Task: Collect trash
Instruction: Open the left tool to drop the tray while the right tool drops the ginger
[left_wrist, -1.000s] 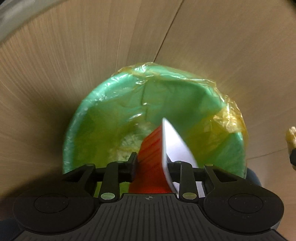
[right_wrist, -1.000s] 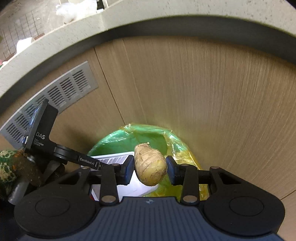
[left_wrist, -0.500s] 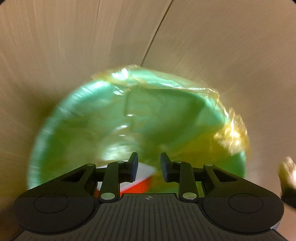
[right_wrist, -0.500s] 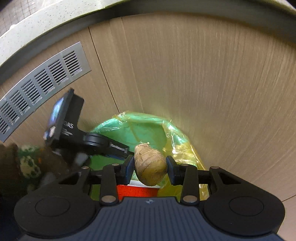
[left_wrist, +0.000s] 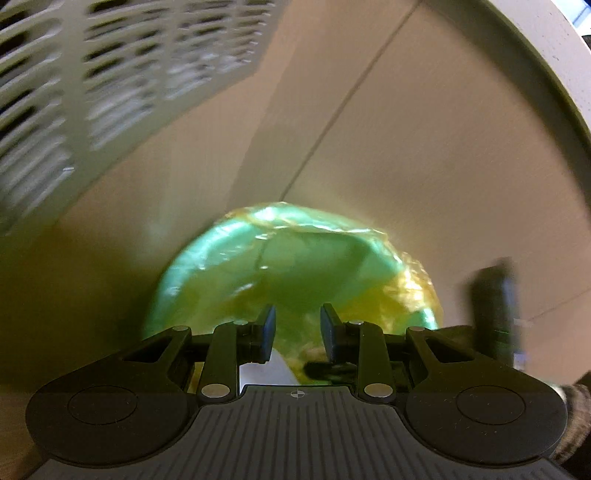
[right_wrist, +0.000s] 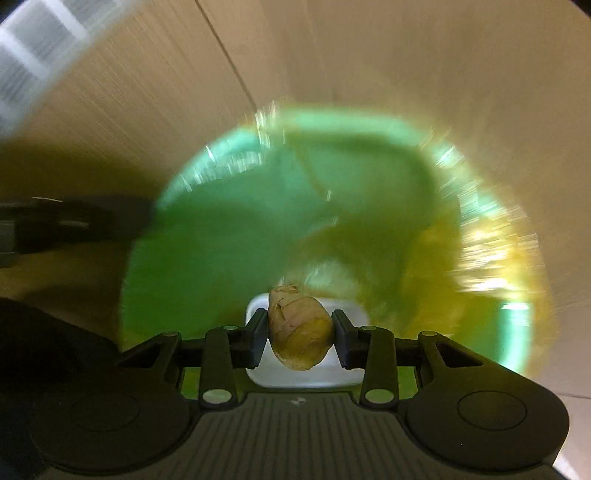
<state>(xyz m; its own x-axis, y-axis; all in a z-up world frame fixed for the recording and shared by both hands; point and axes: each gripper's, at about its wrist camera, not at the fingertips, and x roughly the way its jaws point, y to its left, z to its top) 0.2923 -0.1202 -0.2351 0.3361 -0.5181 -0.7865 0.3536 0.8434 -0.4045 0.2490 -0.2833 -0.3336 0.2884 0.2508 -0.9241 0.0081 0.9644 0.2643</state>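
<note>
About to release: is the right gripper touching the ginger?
Touching. The right wrist view shows the right gripper with both pads pressed against the ginger over the green bin.

Two wrist fisheyes, both angled steeply down along their fingers.
Left view: above the green-lined bin (left_wrist: 295, 266), ahead of its gripper (left_wrist: 294, 328). Right view: nearer, apparently over the bin's mouth, heavily blurred. Shared: bin, wood panel (right_wrist: 406, 55) behind.

right claw (right_wrist: 300, 334) pinching ginger (right_wrist: 300, 326), green bin (right_wrist: 221, 258) below
</note>
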